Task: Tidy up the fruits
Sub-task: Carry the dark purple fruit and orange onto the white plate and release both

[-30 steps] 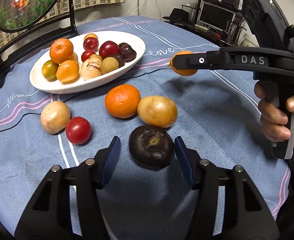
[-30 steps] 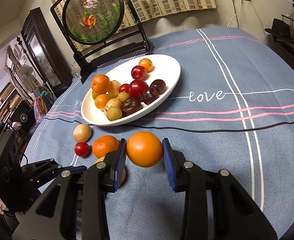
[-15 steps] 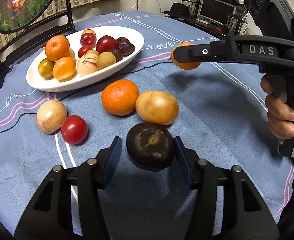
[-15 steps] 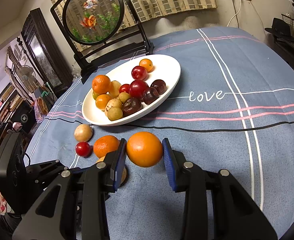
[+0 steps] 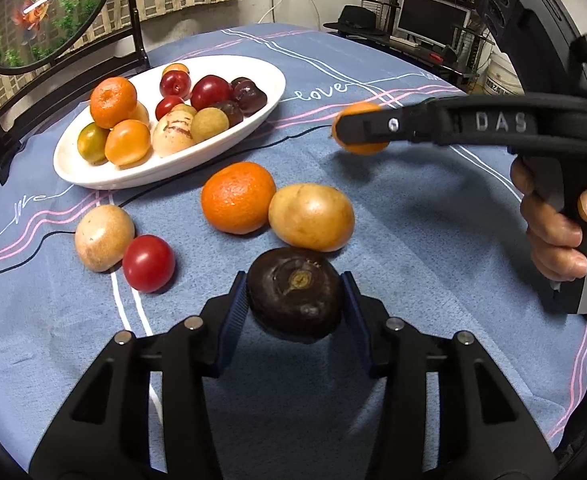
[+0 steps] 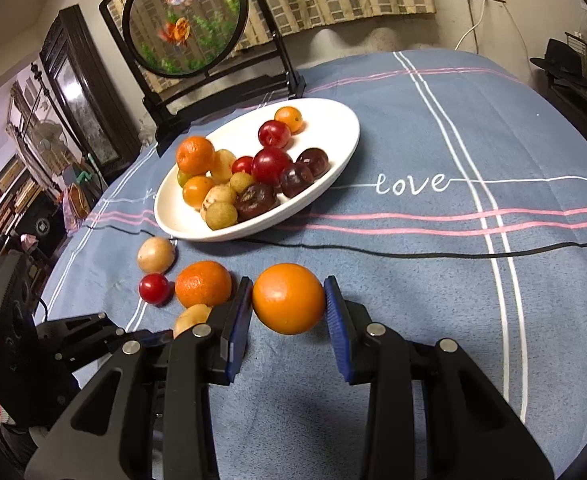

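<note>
My left gripper [image 5: 295, 304] is shut on a dark purple-brown fruit [image 5: 295, 300], low over the blue cloth. My right gripper [image 6: 288, 300] is shut on an orange [image 6: 288, 298] and holds it above the cloth; it also shows in the left wrist view [image 5: 359, 130]. A white oval plate [image 5: 269, 96] with several fruits stands behind; it also shows in the right wrist view [image 6: 333, 120]. Loose on the cloth lie a mandarin [image 5: 237, 198], a yellow-brown fruit [image 5: 311, 216], a red tomato [image 5: 148, 263] and a tan fruit [image 5: 103, 237].
A round fish picture on a black stand [image 6: 185, 28] stands behind the plate. The table's edge drops off at the right, with a desk, monitor and hat [image 5: 353, 20] beyond. A person's hand [image 5: 557, 232] holds the right gripper's handle.
My left gripper's fingers have closed from wide apart onto the dark fruit. The right gripper with the orange has barely moved.
</note>
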Motion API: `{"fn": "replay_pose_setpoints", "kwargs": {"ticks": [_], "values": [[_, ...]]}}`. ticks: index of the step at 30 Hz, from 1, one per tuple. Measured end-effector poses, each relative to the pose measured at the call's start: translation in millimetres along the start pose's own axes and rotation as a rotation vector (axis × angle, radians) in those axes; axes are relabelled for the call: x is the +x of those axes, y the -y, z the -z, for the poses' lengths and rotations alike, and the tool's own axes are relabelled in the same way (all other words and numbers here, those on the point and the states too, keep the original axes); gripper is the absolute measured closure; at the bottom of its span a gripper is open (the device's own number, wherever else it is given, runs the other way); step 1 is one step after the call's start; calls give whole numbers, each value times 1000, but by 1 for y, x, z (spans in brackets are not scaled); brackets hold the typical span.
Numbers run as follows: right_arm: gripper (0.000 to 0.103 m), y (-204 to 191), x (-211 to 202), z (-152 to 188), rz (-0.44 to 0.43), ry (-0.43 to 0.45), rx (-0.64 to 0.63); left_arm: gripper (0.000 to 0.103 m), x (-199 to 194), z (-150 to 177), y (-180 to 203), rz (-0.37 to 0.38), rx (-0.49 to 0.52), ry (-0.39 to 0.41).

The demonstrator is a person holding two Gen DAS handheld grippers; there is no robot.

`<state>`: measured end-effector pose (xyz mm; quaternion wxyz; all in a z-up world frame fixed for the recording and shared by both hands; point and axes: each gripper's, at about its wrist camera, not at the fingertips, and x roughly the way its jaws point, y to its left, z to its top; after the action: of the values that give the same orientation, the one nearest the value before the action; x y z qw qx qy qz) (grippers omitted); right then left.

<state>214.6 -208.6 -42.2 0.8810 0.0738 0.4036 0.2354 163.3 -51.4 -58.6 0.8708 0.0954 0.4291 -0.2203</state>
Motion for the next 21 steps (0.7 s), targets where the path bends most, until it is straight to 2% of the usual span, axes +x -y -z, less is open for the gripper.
{"fn": "replay_pose_setpoints", "kwargs": {"ticks": [4,11,17,21], "values": [[67,-7,-1,4,-10,3,-39,56,-12,1,-8,-22,-45,43],[66,-23,-21,-1,-125,72,-63,56,-51,-5,-33,45,-152,149],[66,-31,-23,-35,-160,154,-44,56,-76,-40,-75,-25,-211,228],[66,-31,-15,-58,-154,211,-26,56,-79,-71,-109,-76,-274,261]]}}
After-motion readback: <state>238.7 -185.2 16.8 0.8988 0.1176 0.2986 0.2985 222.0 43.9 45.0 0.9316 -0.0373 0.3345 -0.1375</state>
